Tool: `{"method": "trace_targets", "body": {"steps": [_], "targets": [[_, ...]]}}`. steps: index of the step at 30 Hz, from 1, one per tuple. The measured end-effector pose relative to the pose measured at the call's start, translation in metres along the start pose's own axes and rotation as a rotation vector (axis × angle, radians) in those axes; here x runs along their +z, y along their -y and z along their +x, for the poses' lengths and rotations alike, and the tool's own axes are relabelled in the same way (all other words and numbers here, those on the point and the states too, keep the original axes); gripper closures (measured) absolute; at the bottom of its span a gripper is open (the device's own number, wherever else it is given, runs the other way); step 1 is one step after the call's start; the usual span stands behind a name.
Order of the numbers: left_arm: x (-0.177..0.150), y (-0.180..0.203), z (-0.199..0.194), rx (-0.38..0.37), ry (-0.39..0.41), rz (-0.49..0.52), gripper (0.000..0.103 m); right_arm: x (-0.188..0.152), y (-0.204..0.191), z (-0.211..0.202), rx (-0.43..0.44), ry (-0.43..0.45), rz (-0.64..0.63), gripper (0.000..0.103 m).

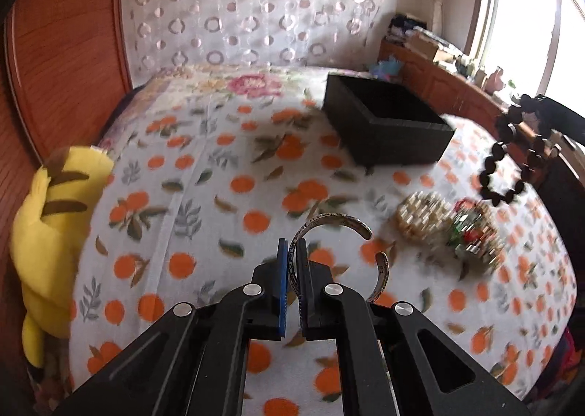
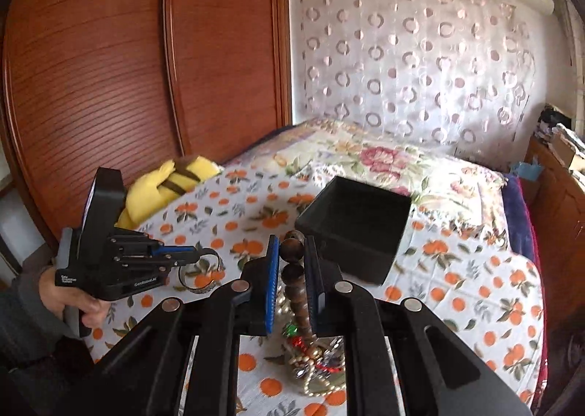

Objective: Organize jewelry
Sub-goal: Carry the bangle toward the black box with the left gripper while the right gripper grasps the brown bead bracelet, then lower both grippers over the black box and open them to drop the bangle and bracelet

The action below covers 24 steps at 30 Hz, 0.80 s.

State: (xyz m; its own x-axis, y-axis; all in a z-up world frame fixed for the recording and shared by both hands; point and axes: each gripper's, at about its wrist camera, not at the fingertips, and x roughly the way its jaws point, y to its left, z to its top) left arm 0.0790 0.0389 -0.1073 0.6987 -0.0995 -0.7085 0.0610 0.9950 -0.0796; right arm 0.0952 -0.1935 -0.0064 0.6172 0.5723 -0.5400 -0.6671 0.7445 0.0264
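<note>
Your left gripper (image 1: pixel 292 269) pinches the silver cuff bracelet (image 1: pixel 340 224) by one thin edge, lifted above the bed (image 1: pixel 204 167); it could twist or slip out if you swing quickly. Your right gripper (image 2: pixel 292 284) is clamped on the dark bead bracelet (image 2: pixel 294 269), whose loop dangles and may snag the box rim. The black box (image 1: pixel 384 134) ahead looks empty, though its floor is partly hidden. Loose jewelry (image 1: pixel 449 229) lies below, beside your left gripper.

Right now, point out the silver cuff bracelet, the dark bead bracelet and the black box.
silver cuff bracelet (image 1: pixel 338 220), left wrist view, top arc.
dark bead bracelet (image 2: pixel 292 251), right wrist view, upper bead.
black box (image 1: pixel 393 140), left wrist view, front wall.
</note>
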Motion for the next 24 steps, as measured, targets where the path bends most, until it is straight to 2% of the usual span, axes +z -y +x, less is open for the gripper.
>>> {"method": "trace_targets", "body": {"steps": [6,13,24], "targets": [[0.036,0.028,-0.002,-0.045,0.045,0.048,0.099,0.012,0.022,-0.003,-0.021,0.029,-0.003,0.088],[0.086,0.061,0.017,-0.068,0.08,0.102,0.099,0.027,0.053,0.01,-0.039,0.046,0.005,0.088],[0.127,0.076,0.066,-0.085,0.05,0.115,0.099,0.053,0.084,0.038,-0.013,0.057,0.014,0.088]]}}
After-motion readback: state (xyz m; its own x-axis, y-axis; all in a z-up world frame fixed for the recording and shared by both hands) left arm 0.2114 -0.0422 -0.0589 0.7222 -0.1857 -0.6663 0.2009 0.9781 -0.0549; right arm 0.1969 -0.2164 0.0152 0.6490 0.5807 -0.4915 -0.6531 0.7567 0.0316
